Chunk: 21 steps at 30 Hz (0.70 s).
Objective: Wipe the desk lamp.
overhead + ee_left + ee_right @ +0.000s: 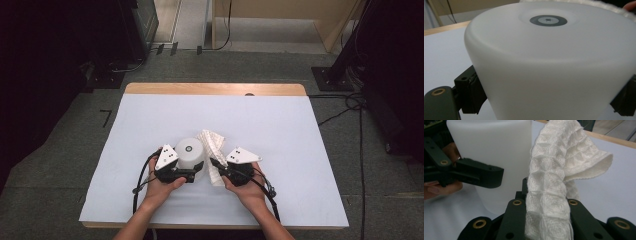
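Observation:
A white plastic cup (191,152) stands upside down on the white table cover, with a grey ring mark on its upturned base (548,20). My left gripper (195,172) is shut on the cup (549,62) low down, its pads (474,92) pressing on both sides. A white waffle-weave cloth (212,142) rises just right of the cup and touches its wall (494,145). My right gripper (216,165) is shut on the cloth (549,182), which stands up between the jaws (545,202) and flops over to the right at the top. One of the left gripper's fingers (479,173) reaches across the cup's front.
The white cover (280,130) lies over a wooden table whose far edge (215,89) is bare. Cables (350,105) run over the grey floor at the right, and dark stands (330,77) flank the far corners.

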Tool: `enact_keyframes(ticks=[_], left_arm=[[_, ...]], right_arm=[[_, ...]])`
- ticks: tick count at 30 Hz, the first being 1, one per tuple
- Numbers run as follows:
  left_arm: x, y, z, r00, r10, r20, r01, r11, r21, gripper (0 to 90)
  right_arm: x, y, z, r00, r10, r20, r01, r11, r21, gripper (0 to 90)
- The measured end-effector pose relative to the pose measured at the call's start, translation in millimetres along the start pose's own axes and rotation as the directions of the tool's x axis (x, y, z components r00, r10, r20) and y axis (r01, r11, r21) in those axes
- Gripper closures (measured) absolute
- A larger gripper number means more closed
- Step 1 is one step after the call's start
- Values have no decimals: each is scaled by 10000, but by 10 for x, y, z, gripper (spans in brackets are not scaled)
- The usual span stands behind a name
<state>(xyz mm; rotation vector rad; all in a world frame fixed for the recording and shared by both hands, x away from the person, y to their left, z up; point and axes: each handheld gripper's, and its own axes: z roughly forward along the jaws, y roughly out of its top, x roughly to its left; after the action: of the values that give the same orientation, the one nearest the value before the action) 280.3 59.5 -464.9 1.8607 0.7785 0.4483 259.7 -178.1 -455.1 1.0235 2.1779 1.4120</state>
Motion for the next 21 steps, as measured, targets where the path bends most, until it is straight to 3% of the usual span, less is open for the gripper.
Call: enact_keyframes(ticks=[4,10,15,18,21], left_arm=[[-6,-46,38,9986,272,-444,-261,9994,235,84],[16,-78,19,9990,221,-377,-214,9996,199,82],[-26,-48,-25,9978,-345,-572,345,9994,-18,22],[-88,-40,-20,9940,-487,-982,493,9988,35,22],[-185,-57,40,9829,-626,-1731,699,9969,362,22]], right_arm=[[-71,-4,-38,9993,190,308,-186,9998,-119,796],[-76,-8,-49,9994,202,293,-198,9997,-151,792],[-102,-7,-63,9990,191,403,-184,9997,-178,790],[-130,-12,-72,9984,211,520,-199,9996,-224,790],[-140,-15,-80,9983,255,524,-246,9995,-190,790]])
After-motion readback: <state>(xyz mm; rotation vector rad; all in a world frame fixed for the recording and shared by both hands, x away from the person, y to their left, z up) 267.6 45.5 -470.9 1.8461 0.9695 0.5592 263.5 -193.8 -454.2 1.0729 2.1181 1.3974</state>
